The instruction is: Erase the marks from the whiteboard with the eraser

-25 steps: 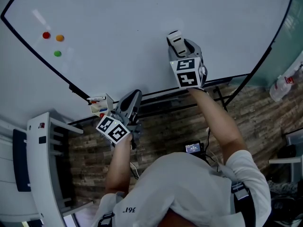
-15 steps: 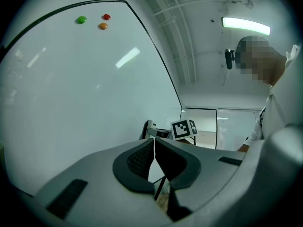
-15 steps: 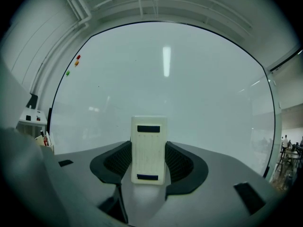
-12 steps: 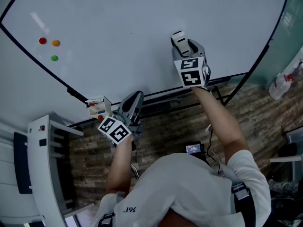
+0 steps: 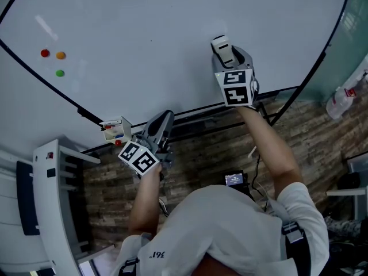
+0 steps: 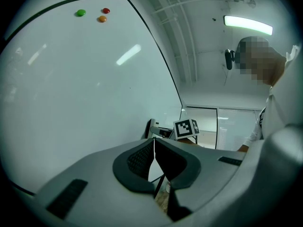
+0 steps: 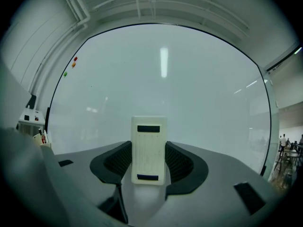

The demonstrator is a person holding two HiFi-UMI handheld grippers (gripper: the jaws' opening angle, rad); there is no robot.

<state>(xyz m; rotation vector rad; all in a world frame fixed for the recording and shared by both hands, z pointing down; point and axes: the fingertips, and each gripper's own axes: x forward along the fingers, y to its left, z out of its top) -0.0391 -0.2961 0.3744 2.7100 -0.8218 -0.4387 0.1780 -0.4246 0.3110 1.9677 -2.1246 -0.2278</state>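
Observation:
A large whiteboard (image 5: 149, 22) fills the upper part of the head view and looks clean, save a tiny dark speck. My right gripper (image 5: 222, 45) is shut on a white eraser (image 5: 221, 46) and holds it against the board's lower middle. In the right gripper view the eraser (image 7: 148, 149) stands upright between the jaws in front of the whiteboard (image 7: 189, 89). My left gripper (image 5: 161, 122) hangs low by the board's bottom rail, shut with nothing in it; its pads (image 6: 154, 162) meet in the left gripper view.
Three round magnets, red (image 5: 45, 53), orange (image 5: 60, 55) and green (image 5: 60, 73), sit on the board's left part. A small box of markers (image 5: 114, 130) rests on the bottom rail. A white chair (image 5: 52, 206) stands at lower left. The floor is wood-patterned.
My right gripper has slid the eraser slightly up and to the right on the board. The left gripper has stayed almost still.

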